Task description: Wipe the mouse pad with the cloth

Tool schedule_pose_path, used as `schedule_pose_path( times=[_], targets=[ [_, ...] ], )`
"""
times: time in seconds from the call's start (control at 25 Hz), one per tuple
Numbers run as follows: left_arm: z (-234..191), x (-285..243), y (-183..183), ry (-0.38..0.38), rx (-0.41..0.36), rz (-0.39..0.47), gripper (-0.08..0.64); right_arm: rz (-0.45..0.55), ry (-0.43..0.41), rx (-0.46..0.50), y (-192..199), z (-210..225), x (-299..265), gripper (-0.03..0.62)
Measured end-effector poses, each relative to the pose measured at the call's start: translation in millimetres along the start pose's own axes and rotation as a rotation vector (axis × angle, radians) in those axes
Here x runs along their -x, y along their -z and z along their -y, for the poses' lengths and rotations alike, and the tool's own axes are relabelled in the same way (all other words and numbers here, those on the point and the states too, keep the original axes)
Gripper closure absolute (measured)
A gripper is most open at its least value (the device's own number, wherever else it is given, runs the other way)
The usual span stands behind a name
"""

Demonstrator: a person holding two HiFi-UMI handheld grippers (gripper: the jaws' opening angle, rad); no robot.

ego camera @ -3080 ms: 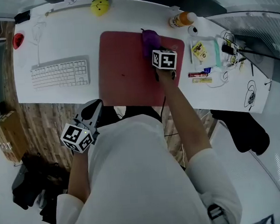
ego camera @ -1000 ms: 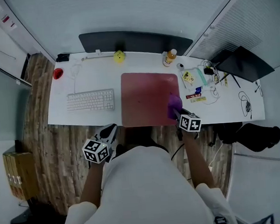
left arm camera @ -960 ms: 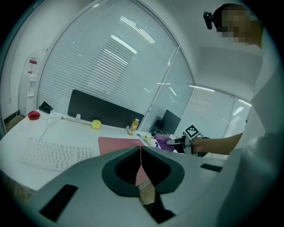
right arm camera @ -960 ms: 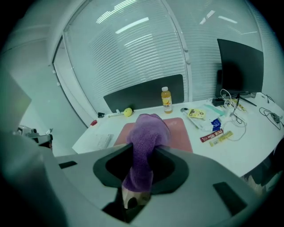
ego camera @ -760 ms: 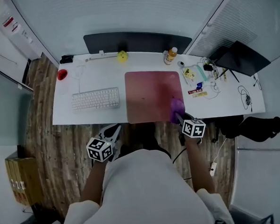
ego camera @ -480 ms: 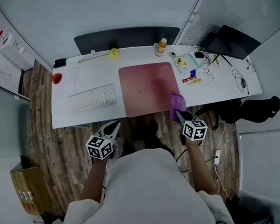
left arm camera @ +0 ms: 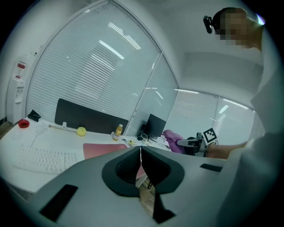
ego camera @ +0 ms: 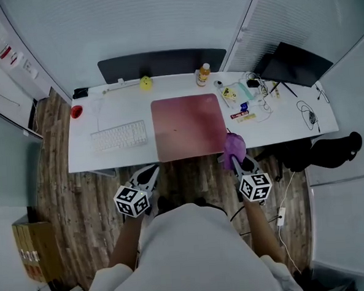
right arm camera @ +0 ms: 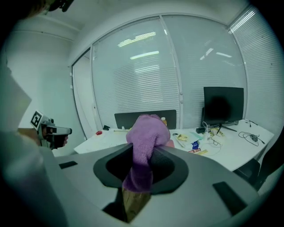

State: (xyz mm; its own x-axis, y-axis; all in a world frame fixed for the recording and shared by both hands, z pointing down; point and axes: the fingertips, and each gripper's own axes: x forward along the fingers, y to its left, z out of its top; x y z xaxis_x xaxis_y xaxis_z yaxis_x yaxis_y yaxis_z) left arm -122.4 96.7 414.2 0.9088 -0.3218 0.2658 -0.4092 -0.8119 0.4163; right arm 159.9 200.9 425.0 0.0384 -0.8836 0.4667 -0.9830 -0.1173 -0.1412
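Cloth (ego camera: 234,146), purple and bunched, is pinched between the fingers of the right gripper (ego camera: 237,162). Three seconds ago it pressed on the far part of the red mouse pad (ego camera: 189,126). Now it has come back off the white surface (ego camera: 279,126) and hangs in the air just past the near edge, above the wood floor (ego camera: 67,179).

Seen from the right gripper view, the cloth (right arm camera: 146,131) stands lengthwise up and down. Its rounded bulk rises above the fingers and leans ahead toward the surface, while a thinner tail droops below them.

The mouse pad lies flat ahead of the right fingers and slightly to their left, apart from the cloth. The left gripper (ego camera: 150,171) hovers over the floor, short of the surface. Its fingers (left arm camera: 133,159) are pressed together with nothing between them, and the keyboard (ego camera: 119,137) lies ahead of them to the left.
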Motion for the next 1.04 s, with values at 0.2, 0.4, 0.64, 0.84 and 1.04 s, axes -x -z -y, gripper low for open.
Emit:
schedule_pose_path(
  times=[0.2, 0.4, 0.64, 0.84, 1.04],
  targets=[
    [19.1, -3.7, -1.8, -0.019, 0.006, 0.02, 0.538, 0.019, -0.022, 0.015, -11.6, 19.7, 17.7, 0.472],
    [29.6, -3.7, -3.5, -0.046, 0.017, 0.043, 0.538, 0.027, -0.024, -0.002, -13.7, 37.7, 27.5, 0.472],
    [32.0, -6.5, -10.9, -0.053, 0.003, 0.045, 0.538, 0.037, -0.045, 0.001, -19.5, 37.6, 28.8, 0.472],
    [35.2, -10.5, -12.6, -0.054, -0.004, 0.049, 0.538, 0.038, -0.064, 0.008, -17.9, 36.4, 28.0, 0.472],
    [34.7, -21.2, -16.2, -0.051, -0.005, 0.046, 0.538, 0.036, -0.073, 0.007, -21.5, 40.9, 20.5, 0.472]
  ],
)
